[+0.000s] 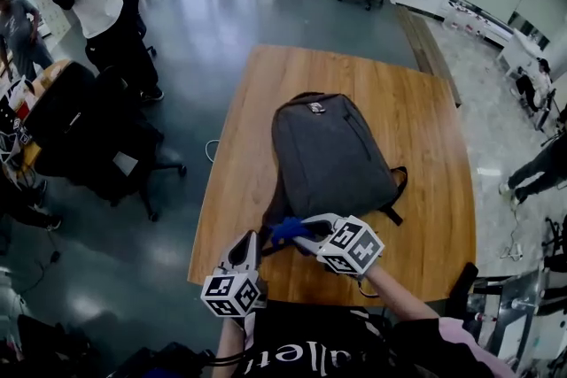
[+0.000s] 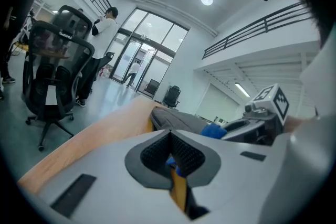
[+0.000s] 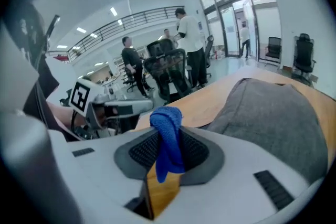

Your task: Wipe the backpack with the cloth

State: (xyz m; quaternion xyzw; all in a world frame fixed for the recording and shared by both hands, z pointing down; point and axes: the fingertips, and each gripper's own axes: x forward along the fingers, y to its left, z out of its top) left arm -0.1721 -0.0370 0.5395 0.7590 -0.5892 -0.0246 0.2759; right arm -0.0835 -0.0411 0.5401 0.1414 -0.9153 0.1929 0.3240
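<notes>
While checking for print, found only cut-off white letters on shirt [image 1: 292, 354], not readable in full. Noted grey backpack [image 1: 328, 155] lying on table [image 1: 266, 102], just ahead of both grippers. Found right gripper [image 1: 301, 233] clamped on blue cloth [image 1: 285, 231] at backpack's near edge; left gripper [image 1: 251, 242] just beside, pads pressed together.

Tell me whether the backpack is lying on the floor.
No, the grey backpack lies flat on the wooden table, not on the floor.
</notes>
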